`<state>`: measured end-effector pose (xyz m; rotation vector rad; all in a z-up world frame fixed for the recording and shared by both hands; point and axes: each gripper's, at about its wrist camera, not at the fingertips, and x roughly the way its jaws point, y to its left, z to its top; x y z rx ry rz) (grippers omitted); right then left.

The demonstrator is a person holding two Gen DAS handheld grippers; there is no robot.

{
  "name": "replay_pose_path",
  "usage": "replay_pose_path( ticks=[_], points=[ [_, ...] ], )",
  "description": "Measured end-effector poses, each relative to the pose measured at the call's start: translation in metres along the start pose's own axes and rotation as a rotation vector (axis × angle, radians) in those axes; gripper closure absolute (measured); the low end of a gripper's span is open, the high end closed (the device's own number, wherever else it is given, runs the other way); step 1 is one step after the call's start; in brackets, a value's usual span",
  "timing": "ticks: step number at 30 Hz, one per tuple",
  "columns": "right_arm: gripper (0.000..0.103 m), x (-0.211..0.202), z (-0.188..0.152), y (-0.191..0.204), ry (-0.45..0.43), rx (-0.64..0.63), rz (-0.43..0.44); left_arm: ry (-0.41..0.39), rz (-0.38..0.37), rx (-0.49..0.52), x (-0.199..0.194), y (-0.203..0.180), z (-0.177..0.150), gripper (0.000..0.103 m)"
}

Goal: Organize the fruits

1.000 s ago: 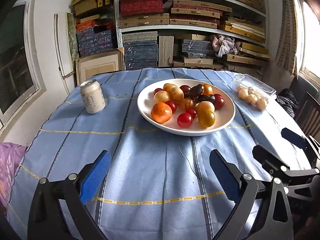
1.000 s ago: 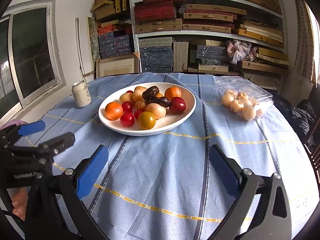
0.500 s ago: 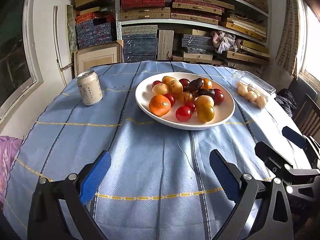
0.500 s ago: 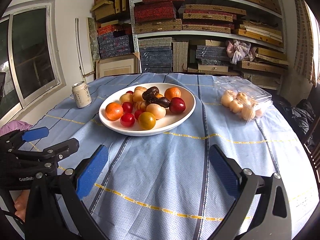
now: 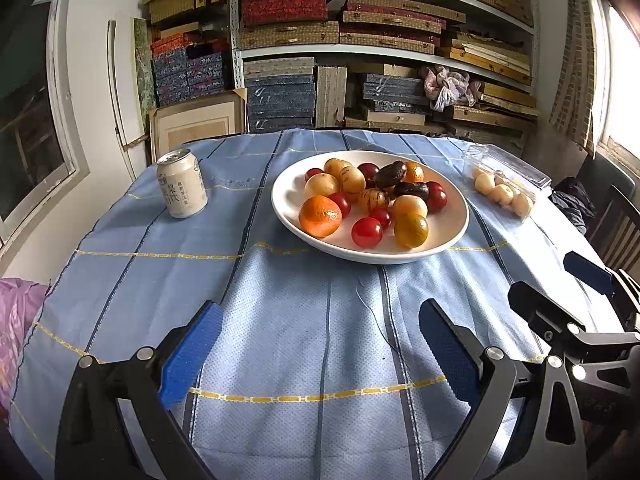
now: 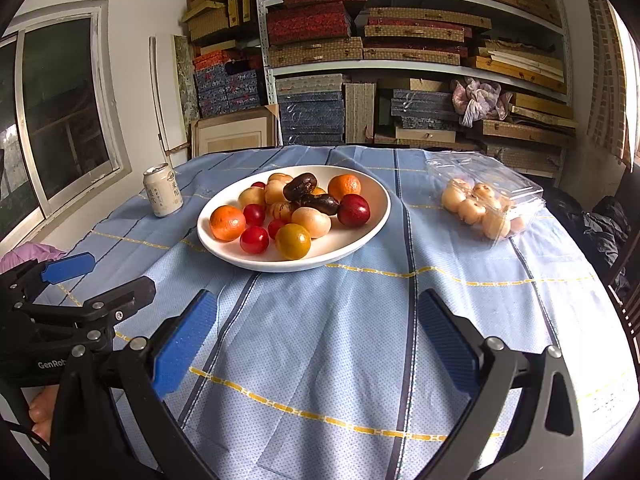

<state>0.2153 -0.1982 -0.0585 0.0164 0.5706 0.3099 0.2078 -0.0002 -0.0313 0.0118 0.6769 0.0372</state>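
Observation:
A white plate (image 5: 288, 188) (image 6: 376, 196) sits mid-table, holding several fruits: an orange (image 5: 320, 211) (image 6: 227, 223), red tomatoes (image 5: 366, 232) (image 6: 254, 240), a yellow one (image 5: 411, 231) (image 6: 293, 241), pale and dark fruits. A clear plastic box (image 5: 506, 184) (image 6: 486, 196) with several pale fruits lies to the plate's right. My left gripper (image 5: 320, 340) is open and empty above the cloth, short of the plate. My right gripper (image 6: 318, 334) is open and empty too, also near the front. Each gripper shows at the edge of the other's view.
A white drink can (image 5: 181, 189) (image 6: 162, 190) stands left of the plate. The round table wears a blue cloth (image 5: 304, 320) (image 6: 360, 320). Shelves of boxes (image 5: 360, 40) fill the back wall. A dark chair (image 5: 616, 224) is at the right, a purple cloth (image 5: 16, 312) at the left.
The left gripper has tilted and eased a little toward the plate, so plate and can sit lower and larger in its view. The right gripper has barely moved. Both stay open.

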Motion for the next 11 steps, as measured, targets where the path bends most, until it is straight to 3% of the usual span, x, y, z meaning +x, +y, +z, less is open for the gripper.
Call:
replay_pose_path(
  ticks=[11],
  points=[
    [0.004,-0.0004,0.0005,-0.0011,-0.002,0.004,-0.001,0.031,-0.019,-0.003,0.0053,0.0002,-0.0004,0.004]
  ],
)
